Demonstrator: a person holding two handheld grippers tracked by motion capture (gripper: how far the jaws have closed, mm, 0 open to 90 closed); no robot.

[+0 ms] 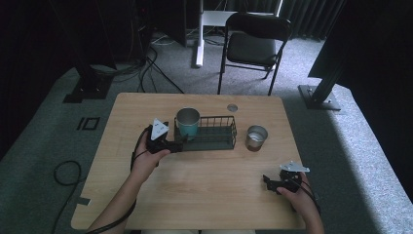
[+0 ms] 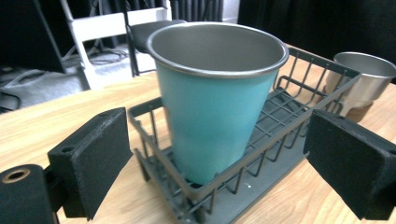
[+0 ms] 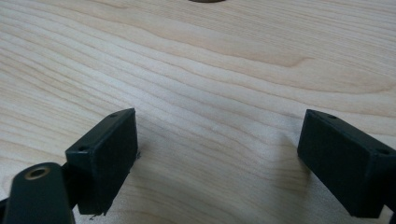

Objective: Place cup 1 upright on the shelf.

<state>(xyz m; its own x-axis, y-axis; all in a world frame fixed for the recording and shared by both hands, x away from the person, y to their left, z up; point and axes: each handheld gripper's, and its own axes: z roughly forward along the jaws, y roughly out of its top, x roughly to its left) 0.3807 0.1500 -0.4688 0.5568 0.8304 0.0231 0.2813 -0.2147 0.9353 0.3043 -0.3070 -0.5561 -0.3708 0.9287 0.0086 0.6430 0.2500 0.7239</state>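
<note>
In the left gripper view the teal cup (image 2: 217,100) hides the wire rack's (image 2: 289,116) far wall behind it, and the steel cup (image 2: 362,81) at three o'clock runs off the edge. In the right gripper view, a dark round shape (image 3: 205,1) at twelve o'clock is clipped, too little to identify.

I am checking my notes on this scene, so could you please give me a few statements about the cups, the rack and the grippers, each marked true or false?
1. The teal metal cup stands upright in the dark wire rack. True.
2. The plain silver metal cup sits inside the rack. False: it stands on the wooden table, beside the rack.
3. The left gripper is clamped on the teal cup. False: its jaws are open, apart from the cup.
4. The right gripper is open over bare wood. True.
</note>
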